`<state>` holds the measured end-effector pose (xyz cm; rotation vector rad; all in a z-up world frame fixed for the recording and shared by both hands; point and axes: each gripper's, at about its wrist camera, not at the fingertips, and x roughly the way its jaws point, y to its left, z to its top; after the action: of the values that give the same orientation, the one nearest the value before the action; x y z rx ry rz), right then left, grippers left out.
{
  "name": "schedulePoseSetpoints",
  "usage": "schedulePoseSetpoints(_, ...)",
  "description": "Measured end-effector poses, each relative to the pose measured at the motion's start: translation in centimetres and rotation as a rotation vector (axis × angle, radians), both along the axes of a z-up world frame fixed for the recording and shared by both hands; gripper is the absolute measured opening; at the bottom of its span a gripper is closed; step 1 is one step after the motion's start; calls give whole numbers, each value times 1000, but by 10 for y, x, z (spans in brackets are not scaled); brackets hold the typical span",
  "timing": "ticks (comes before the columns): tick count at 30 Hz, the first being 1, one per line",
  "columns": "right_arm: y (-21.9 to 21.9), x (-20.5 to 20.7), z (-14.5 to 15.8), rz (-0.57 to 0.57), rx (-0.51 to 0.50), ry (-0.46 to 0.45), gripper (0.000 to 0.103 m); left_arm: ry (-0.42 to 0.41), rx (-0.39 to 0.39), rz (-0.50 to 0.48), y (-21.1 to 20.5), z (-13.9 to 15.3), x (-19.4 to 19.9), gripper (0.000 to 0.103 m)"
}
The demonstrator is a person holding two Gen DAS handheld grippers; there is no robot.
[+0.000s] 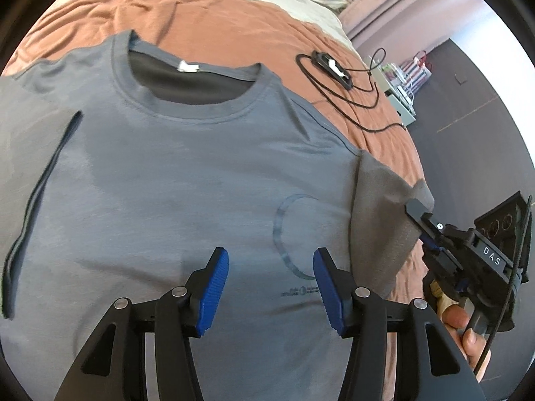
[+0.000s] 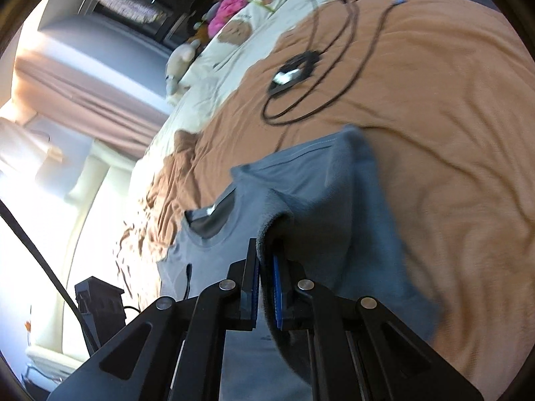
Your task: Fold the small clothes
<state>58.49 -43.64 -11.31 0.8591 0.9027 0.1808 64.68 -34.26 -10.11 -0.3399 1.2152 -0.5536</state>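
A grey T-shirt (image 1: pixel 187 180) lies face up on an orange bedspread (image 1: pixel 214 10), collar toward the far side. My left gripper (image 1: pixel 271 287) hovers open over the shirt's chest, nothing between its blue pads. The right sleeve (image 1: pixel 378 207) is lifted and folded inward. My right gripper (image 1: pixel 421 220) shows at the right edge of the left wrist view, pinching that sleeve. In the right wrist view, the right gripper (image 2: pixel 265 287) is shut on the sleeve cloth (image 2: pixel 311 207), which drapes over its jaws. The T-shirt collar (image 2: pixel 209 217) shows to the left.
A black device with a looped cable (image 1: pixel 334 70) lies on the bedspread beyond the shirt, also seen as the black device (image 2: pixel 291 75). Cream bedding and soft toys (image 2: pixel 230 23) sit at the bed's head. A dark floor (image 1: pixel 468 127) drops off to the right. A hand (image 1: pixel 464 330) grips the right tool.
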Motion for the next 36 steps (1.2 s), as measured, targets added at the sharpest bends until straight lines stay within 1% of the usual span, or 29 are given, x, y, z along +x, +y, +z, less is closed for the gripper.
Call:
schedulePoseSetpoints(3, 17, 14, 4, 52, -39, 7, 6, -8, 4, 12, 10, 3, 3, 55)
schedulePoseSetpoints(4, 23, 17, 5, 76, -51, 13, 15, -8, 3, 16, 12, 3, 3, 55)
schedulePoseSetpoints(5, 27, 18, 8, 95, -40, 7, 41, -6, -2, 21, 14, 4, 5, 56)
schedulePoseSetpoints(6, 28, 23, 8, 105, -28, -4, 59, -6, -7, 23, 15, 4, 5, 57)
schedulePoseSetpoints(7, 26, 20, 10, 103, -25, -17, 82, -7, -8, 23, 15, 4, 5, 59)
schedulePoseSetpoints(9, 18, 9, 14, 70, -49, -43, 83, -14, -2, 19, 13, 4, 5, 61)
schedulePoseSetpoints(11, 5, 2, 11, 55, -37, -31, 83, -15, 0, 7, 6, 3, 5, 61)
schedulePoseSetpoints(14, -14, -23, 7, 4, -44, -21, 83, -16, 2, -9, -5, 1, 7, 61)
schedulePoseSetpoints(18, -32, -50, 0, -57, -75, 8, 82, -30, 41, -24, -20, -3, 12, 61)
schedulePoseSetpoints(20, -43, -65, -3, -91, -95, 17, 74, -33, 56, -28, -26, -6, 16, 61)
schedulePoseSetpoints(21, -47, -71, -6, -104, -92, 22, 71, -38, 69, -28, -29, -8, 19, 61)
schedulePoseSetpoints(23, -54, -84, -14, -126, -75, 37, 62, -40, 80, -27, -33, -10, 24, 61)
schedulePoseSetpoints(27, -57, -98, -31, -135, -68, 70, 55, -45, 103, -35, -45, -18, 32, 61)
schedulePoseSetpoints(28, -58, -99, -30, -134, -65, 79, 50, -49, 115, -39, -49, -20, 35, 61)
schedulePoseSetpoints(29, -58, -95, -33, -128, -62, 92, 46, -50, 123, -42, -52, -23, 37, 61)
schedulePoseSetpoints(31, -59, -93, -31, -119, -65, 94, 46, -50, 130, -42, -57, -29, 41, 61)
schedulePoseSetpoints(33, -60, -88, -28, -118, -80, 94, 46, -58, 115, -39, -61, -32, 43, 61)
schedulePoseSetpoints(36, -71, -94, -30, -134, -56, 102, 46, -75, 113, -43, -68, -34, 45, 61)
